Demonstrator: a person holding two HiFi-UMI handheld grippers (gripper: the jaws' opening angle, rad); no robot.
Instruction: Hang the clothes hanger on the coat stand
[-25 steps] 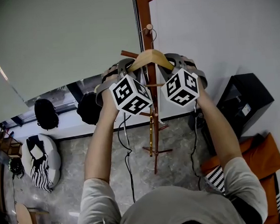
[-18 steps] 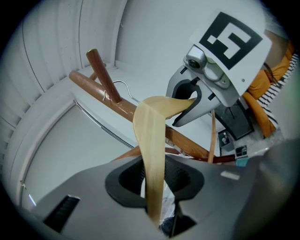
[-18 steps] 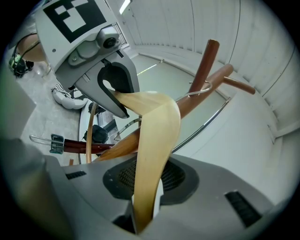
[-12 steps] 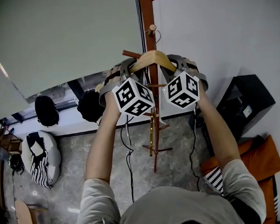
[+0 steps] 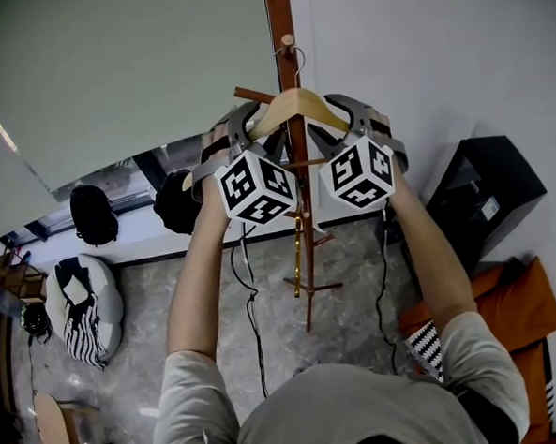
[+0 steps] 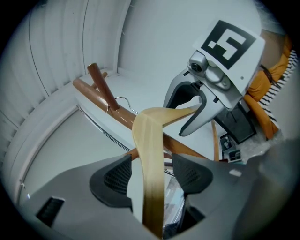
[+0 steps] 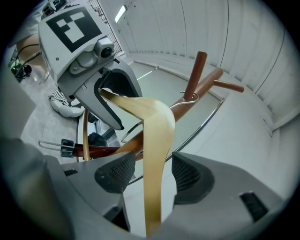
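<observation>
Pale wall and a roller blind [image 5: 128, 75] fill the upper part of the head view; grey stone floor [image 5: 358, 296] lies far below.

Coat stand [image 5: 284, 19]: tall reddish-brown wooden pole with angled pegs. It runs up the middle of the head view and shows in the left gripper view [image 6: 101, 101] and the right gripper view [image 7: 201, 86].

Black cabinet [image 5: 489, 208] stands by the wall at right. Round pale cushion [image 5: 77, 308] on the floor at left, striped cloth on it.

Both of the person's forearms are raised, one on each side of the pole.

Left gripper [image 5: 242, 127] [image 6: 152, 174]: jaws have just been opening and stand apart. One arm of the hanger passes between the pads, with a gap showing on each side and no pad pressing on it.

Right gripper [image 5: 354, 118] [image 7: 149, 172]: same picture. Its jaws have just been opening, they stand wide, and the hanger's other arm runs between the pads with clearance on both sides.

Wooden clothes hanger [image 5: 294, 103] [image 6: 150, 140] [image 7: 157, 136]: pale wood, high on the stand, straddling the pole with one arm out to each side.

Metal hook [image 5: 296, 58] [image 6: 121, 100] [image 7: 191, 97]: thin wire, looped at the base of an upper peg [image 5: 288, 41], right against the pole.
</observation>
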